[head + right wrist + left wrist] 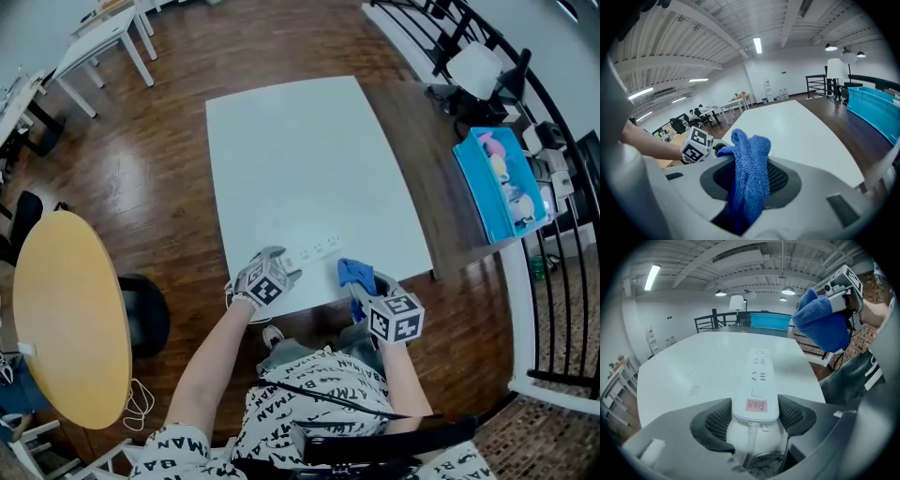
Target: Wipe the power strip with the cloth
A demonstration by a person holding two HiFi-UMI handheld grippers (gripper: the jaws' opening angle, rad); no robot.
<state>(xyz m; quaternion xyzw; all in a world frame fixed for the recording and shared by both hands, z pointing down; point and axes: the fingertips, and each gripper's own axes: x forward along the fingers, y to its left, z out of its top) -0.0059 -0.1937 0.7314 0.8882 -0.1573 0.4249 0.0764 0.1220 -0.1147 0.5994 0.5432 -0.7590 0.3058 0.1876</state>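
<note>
The power strip [757, 380] lies at the counter's [300, 159] near edge. It is rigid, light and smooth (likely to skate when rubbed), so it is best pinned at its cord end. The left gripper [754, 416], tilted down, has its jaws wide, clasping that end. The right gripper [750, 187] has its jaws pinched on the soft blue cloth [749, 164] and hovers nearby.

The shirt [319, 394] reads "BATMAN" repeatedly; the pink label [756, 405] on the power strip [759, 373] is illegible.
</note>
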